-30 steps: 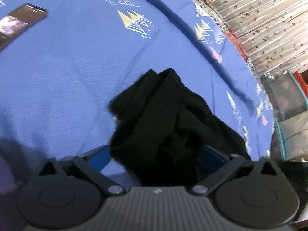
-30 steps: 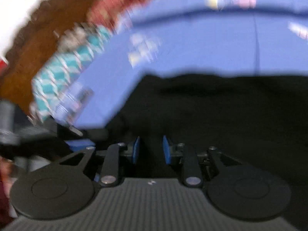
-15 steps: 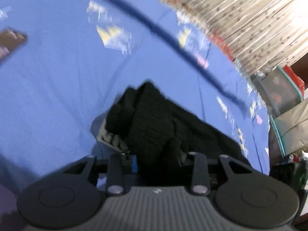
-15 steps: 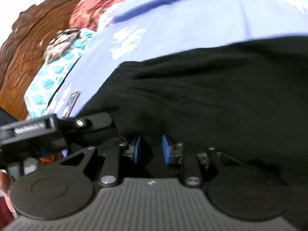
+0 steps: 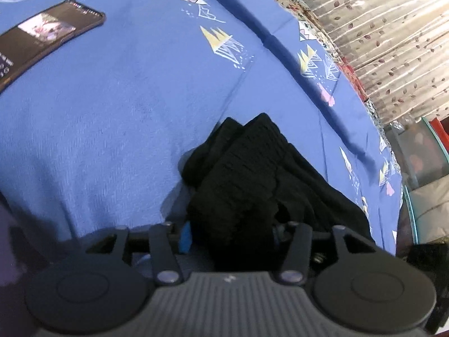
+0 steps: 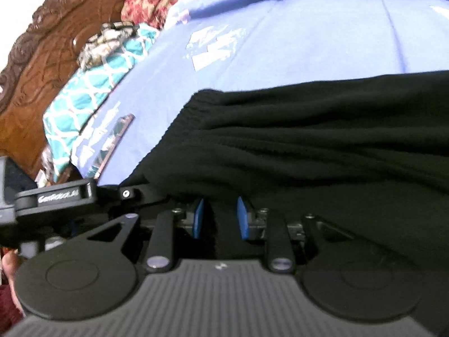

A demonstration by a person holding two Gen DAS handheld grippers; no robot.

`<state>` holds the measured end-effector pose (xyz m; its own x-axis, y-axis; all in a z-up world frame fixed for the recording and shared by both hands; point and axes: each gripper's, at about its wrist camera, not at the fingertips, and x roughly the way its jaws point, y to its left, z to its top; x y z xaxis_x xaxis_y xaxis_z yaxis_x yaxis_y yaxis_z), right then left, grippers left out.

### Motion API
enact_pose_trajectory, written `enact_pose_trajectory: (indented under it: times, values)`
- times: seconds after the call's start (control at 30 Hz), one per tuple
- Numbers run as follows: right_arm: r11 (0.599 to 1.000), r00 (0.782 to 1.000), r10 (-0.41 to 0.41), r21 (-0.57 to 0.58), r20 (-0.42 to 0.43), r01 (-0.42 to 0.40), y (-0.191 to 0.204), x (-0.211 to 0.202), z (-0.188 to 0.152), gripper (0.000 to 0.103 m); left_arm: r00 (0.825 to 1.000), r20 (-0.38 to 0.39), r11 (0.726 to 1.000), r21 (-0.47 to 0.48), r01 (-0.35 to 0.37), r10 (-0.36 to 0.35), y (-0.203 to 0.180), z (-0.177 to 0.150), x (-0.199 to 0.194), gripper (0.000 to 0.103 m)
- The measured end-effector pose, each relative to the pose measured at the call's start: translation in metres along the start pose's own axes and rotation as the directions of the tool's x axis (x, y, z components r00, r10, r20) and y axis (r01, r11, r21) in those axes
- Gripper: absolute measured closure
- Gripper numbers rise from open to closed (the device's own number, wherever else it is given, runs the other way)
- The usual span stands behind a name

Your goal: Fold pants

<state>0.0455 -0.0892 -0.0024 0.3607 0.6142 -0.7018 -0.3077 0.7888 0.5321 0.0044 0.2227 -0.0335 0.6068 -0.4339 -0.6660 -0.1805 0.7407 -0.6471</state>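
the black pants lie bunched on the blue bed sheet, so i think the fold is just starting & most is left. left gripper is clamped on a thick wad of cloth. right gripper pinches the pants edge too. lots of bare sheet ahead. watch the phone far off, & the bed edge by the curtain.

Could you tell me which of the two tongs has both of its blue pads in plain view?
The right tongs: both blue pads show, closed on the black pants. On the left tongs, bunched pants hide all but one blue pad.
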Motion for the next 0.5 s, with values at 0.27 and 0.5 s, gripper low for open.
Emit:
enact_pose_trajectory:
  times: [0.27, 0.5]
  values:
    - [0.999, 0.999, 0.039, 0.004, 0.021, -0.039, -0.003, -0.009, -0.018, 0.071, 1.000, 0.012, 1.000, -0.012, 0.003, -0.003, 0.008, 0.000, -0.015, 0.044]
    - [0.989, 0.996, 0.087, -0.125, 0.034, -0.082, 0.023, -0.013, -0.020, 0.070, 1.000, 0.014, 1.000, -0.003, -0.027, 0.027, 0.004, -0.003, -0.021, 0.042]
